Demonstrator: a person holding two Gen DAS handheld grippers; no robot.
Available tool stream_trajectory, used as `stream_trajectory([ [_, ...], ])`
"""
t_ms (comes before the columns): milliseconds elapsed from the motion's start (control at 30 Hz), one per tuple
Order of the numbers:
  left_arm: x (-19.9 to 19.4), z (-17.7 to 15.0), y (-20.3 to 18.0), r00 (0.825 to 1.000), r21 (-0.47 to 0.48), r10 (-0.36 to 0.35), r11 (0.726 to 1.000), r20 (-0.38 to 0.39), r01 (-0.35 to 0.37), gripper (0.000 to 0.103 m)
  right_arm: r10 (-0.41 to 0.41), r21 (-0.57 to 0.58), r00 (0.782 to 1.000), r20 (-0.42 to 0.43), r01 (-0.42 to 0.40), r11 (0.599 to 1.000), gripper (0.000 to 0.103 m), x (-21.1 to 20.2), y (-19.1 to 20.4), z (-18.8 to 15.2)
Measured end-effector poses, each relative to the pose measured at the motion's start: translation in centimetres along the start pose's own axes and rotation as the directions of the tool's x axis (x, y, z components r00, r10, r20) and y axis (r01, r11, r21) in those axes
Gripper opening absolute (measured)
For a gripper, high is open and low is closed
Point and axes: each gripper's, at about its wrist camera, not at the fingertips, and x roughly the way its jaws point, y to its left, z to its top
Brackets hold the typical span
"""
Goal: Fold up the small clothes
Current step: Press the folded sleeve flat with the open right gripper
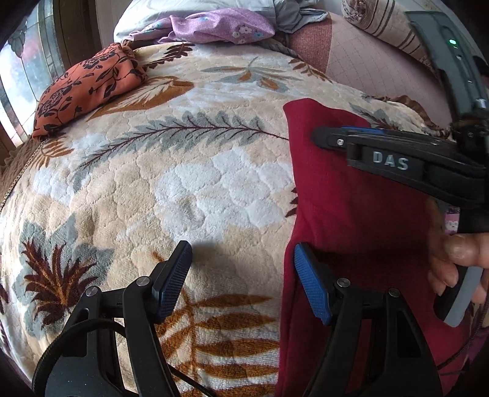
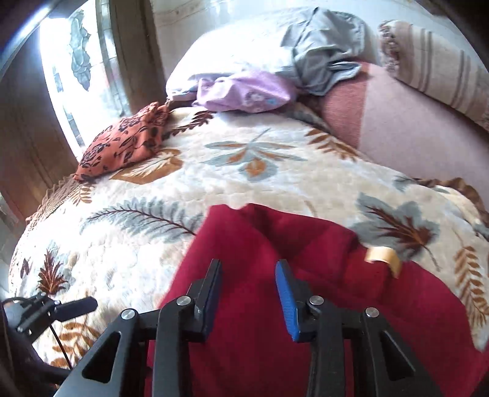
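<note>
A dark red garment (image 1: 351,213) (image 2: 259,244) lies folded on a leaf-patterned fleece blanket (image 1: 183,171) (image 2: 244,183); a beige label (image 2: 383,256) shows on its right part. My left gripper (image 1: 241,274) is open wide and hovers over the garment's left edge, with its blue-padded finger above the red cloth and the other above the blanket. My right gripper (image 2: 249,290) stands open just above the red cloth with nothing between its pads. From the left wrist it comes in from the right over the garment (image 1: 321,136), held by a person's hand (image 1: 458,253).
An orange floral cloth (image 1: 88,85) (image 2: 122,143) lies bunched at the blanket's far left. A purple floral cloth (image 1: 220,27) (image 2: 244,91), a grey garment (image 2: 324,55) and a striped pillow (image 2: 434,76) lie at the back. A window (image 2: 67,61) is on the left.
</note>
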Motion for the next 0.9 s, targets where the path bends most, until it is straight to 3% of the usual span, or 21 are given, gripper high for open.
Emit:
stream_trajectory([
  [100, 0.2, 0.2, 0.2, 1.000, -0.003, 0.003, 1.000, -0.002, -0.003, 0.071, -0.029, -0.049, 0.996, -0.083, 0.025, 0.998, 0.033, 4.7, 2.0, 0.8],
  [200, 0.0, 0.3, 0.1, 1.000, -0.004, -0.001, 1.000, 0.000, 0.001, 0.071, -0.073, -0.074, 0.996, -0.043, 0.069, 0.995, 0.033, 6.3, 2.4, 1.3],
  [400, -2.3, 0.4, 0.3, 0.998, -0.015, -0.034, 0.999, 0.059, 0.035, 0.071, -0.017, -0.019, 0.999, -0.038, 0.016, 1.000, 0.033, 1.2, 1.0, 0.3],
  [533, -3.4, 0.5, -0.1, 0.991, -0.022, -0.080, 0.996, 0.105, 0.083, 0.071, -0.057, -0.014, 0.998, -0.002, 0.057, 0.998, 0.033, -3.3, -0.2, -3.0],
  [600, -3.1, 0.7, -0.8, 0.992, -0.021, -0.085, 0.996, 0.097, 0.087, 0.071, -0.062, -0.004, 0.998, -0.021, 0.062, 0.998, 0.036, -3.8, -0.7, -4.8],
  [667, -2.6, 0.9, -1.7, 0.993, -0.015, -0.080, 0.997, 0.090, 0.082, 0.071, -0.075, 0.008, 0.992, -0.104, 0.076, 0.997, 0.037, -2.2, -1.1, -6.5],
  [733, -2.3, 1.2, -2.5, 0.993, -0.001, -0.072, 0.997, 0.092, 0.072, 0.071, -0.071, 0.035, 0.995, -0.074, 0.074, 0.997, 0.038, -2.2, -1.4, -7.5],
  [833, -2.1, 1.4, -3.5, 0.993, 0.011, -0.064, 0.998, 0.101, 0.063, 0.071, -0.053, 0.066, 0.994, -0.096, 0.059, 0.996, 0.039, -3.6, -1.7, -7.5],
  [900, -1.9, 1.6, -3.8, 0.993, 0.013, -0.061, 0.998, 0.101, 0.060, 0.071, -0.060, 0.065, 0.996, -0.073, 0.065, 0.996, 0.044, -5.0, -1.9, -7.6],
])
